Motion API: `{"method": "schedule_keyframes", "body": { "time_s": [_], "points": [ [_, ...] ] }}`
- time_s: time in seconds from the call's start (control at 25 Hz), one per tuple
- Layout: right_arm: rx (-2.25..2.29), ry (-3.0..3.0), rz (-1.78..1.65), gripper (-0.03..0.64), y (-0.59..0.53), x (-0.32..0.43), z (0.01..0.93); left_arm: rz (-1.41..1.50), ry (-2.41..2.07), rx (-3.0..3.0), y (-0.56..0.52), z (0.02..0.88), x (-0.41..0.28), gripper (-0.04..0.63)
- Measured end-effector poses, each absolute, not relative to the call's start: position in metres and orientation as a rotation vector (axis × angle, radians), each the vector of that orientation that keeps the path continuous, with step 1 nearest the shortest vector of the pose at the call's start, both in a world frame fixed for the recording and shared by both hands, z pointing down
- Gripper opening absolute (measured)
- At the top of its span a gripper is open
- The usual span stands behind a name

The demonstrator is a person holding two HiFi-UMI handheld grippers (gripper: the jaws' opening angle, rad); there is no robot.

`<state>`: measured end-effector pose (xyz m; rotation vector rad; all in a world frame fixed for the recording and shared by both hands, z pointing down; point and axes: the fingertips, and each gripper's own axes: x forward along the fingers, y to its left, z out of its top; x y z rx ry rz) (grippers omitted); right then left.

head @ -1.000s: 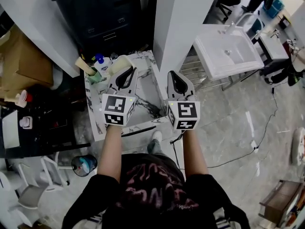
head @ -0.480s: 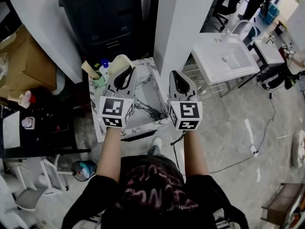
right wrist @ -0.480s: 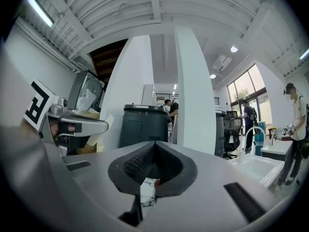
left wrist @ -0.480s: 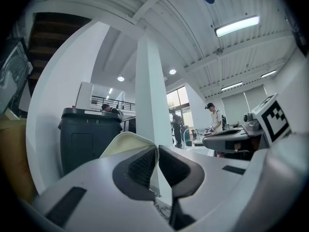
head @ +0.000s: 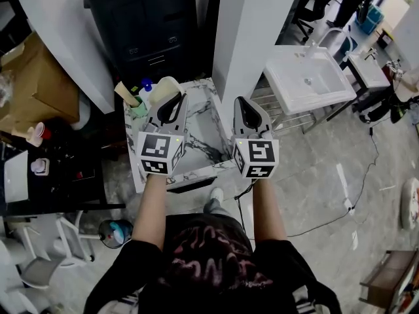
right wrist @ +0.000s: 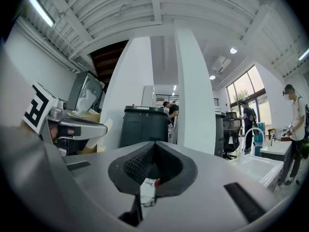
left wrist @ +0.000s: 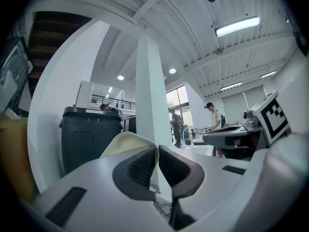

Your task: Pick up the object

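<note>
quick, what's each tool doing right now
Left tool: closed on the thin edge of a cream object.
Right tool: closed, nothing held.

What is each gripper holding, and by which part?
The left gripper pinches the cream object by its thin edge; the right gripper holds nothing, jaws shut.

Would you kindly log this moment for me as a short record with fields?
left gripper: shut on the thin edge of a cream object
right gripper: shut, nothing between the jaws
below both grippers: marble-topped table
table's far left corner: green cup, blue-capped bottle
behind the table: dark bin, white pillar
</note>
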<state>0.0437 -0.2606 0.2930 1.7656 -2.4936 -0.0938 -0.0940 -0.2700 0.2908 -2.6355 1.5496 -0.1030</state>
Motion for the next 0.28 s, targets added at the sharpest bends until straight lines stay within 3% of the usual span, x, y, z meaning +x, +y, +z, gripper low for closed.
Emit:
{"method": "schedule_keyframes", "body": {
  "time_s": [0.28],
  "points": [
    [1.757, -2.491, -0.102, 0.015, -0.2608, 0.0441, 0.2919, -0.115, 1.534, -2.645, -0.2687, 0.2926, -0.0925, 0.034]
  ]
}}
